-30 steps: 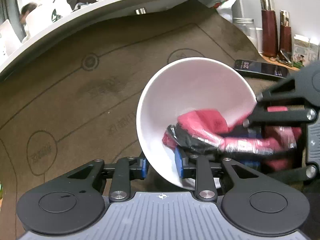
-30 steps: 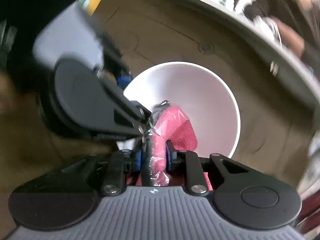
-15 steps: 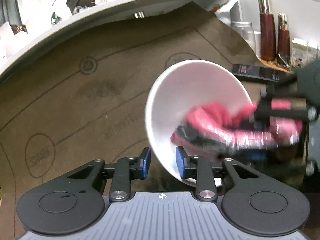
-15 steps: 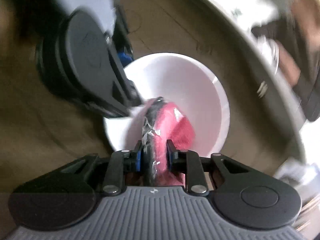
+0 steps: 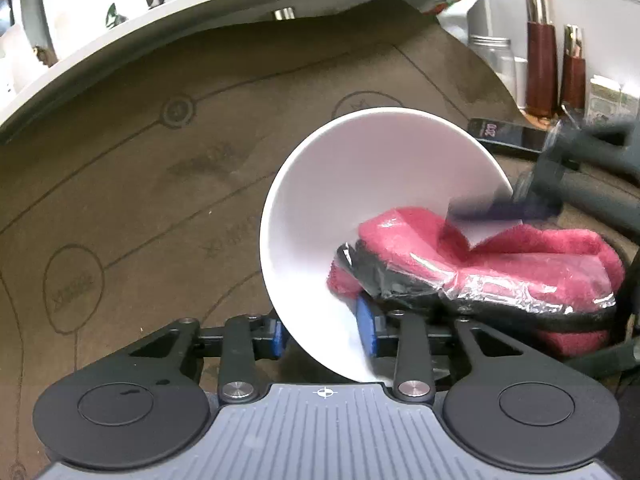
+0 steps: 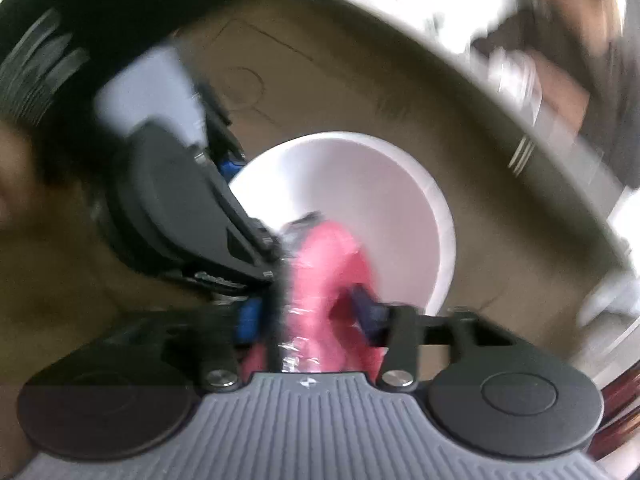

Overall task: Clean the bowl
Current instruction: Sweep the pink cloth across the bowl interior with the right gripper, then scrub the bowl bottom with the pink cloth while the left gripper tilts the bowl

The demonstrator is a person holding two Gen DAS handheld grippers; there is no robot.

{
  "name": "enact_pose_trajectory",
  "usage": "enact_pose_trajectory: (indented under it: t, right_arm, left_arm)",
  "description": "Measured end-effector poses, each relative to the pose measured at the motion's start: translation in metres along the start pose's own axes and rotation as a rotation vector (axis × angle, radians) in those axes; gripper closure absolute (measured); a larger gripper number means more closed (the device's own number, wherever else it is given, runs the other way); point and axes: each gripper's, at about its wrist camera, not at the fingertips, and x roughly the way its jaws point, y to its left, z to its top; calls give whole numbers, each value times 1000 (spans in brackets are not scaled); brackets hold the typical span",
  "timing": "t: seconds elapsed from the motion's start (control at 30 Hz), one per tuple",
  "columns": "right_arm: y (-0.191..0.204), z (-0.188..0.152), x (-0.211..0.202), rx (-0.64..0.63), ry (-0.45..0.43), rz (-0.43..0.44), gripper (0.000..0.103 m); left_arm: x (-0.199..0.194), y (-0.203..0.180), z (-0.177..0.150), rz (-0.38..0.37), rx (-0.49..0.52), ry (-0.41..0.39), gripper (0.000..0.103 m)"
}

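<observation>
A white bowl [image 5: 360,200] is tilted on its side, its rim pinched between the blue pads of my left gripper [image 5: 325,338]. A red cloth [image 5: 500,256] wrapped in clear film with a black strip lies inside the bowl's lower part. In the right wrist view my right gripper [image 6: 308,316] has the red cloth [image 6: 320,264] between its fingers, which now stand wider apart, and pokes it into the white bowl [image 6: 380,184]. That view is blurred. My left gripper [image 6: 188,216] shows at the bowl's left.
A brown mat [image 5: 160,160] with printed circles covers the table. A black phone [image 5: 508,136], a glass jar [image 5: 492,60] and two dark red bottles [image 5: 540,68] stand at the far right. A white counter edge [image 5: 200,12] curves behind.
The right gripper has swept the cloth round inside the bowl, and its fingers have spread wider apart around the cloth. The left gripper keeps the bowl tilted.
</observation>
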Motion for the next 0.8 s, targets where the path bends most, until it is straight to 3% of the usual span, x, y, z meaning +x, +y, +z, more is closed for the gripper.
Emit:
enact_pose_trajectory:
  t: [0.07, 0.13, 0.23, 0.37, 0.4, 0.43, 0.53, 0.6, 0.63, 0.67, 0.73, 0.8]
  right_arm:
    - [6, 2, -8, -40, -6, -15, 52]
    - [9, 5, -16, -38, 9, 14, 76]
    - [8, 4, -15, 4, 35, 58, 82]
    - [-45, -12, 1, 327, 94, 263, 83]
    - [-51, -14, 3, 335, 106, 265, 84]
    - [-53, -14, 4, 321, 112, 251, 84]
    - [-47, -10, 7, 85, 110, 52, 84]
    - [-32, -5, -4, -142, 24, -147, 84]
    - [-29, -4, -7, -174, 3, -177, 84]
    - [-31, 1, -10, -182, -16, -181, 84]
    - [-35, 3, -16, -117, -12, -109, 84]
    - [-24, -2, -20, -48, 50, -3, 84]
  left_arm:
    - [0, 1, 0, -6, -4, 2, 68]
    - [0, 1, 1, -8, -4, 3, 68]
    - [-1, 0, 0, -7, 2, 0, 68]
    - [-3, 1, 0, -15, 5, -2, 68]
    - [-3, 1, 1, -21, 9, -3, 68]
    - [-4, 1, 2, -27, 14, -3, 68]
    - [-2, -1, 4, -28, 25, 2, 69]
    - [-1, -1, 5, -30, 25, 10, 69]
    - [0, 0, 5, -33, 18, 10, 69]
    - [0, 1, 5, -33, 16, 11, 69]
    - [0, 3, 6, -29, 19, 12, 69]
    - [1, 3, 6, -21, 27, 13, 69]
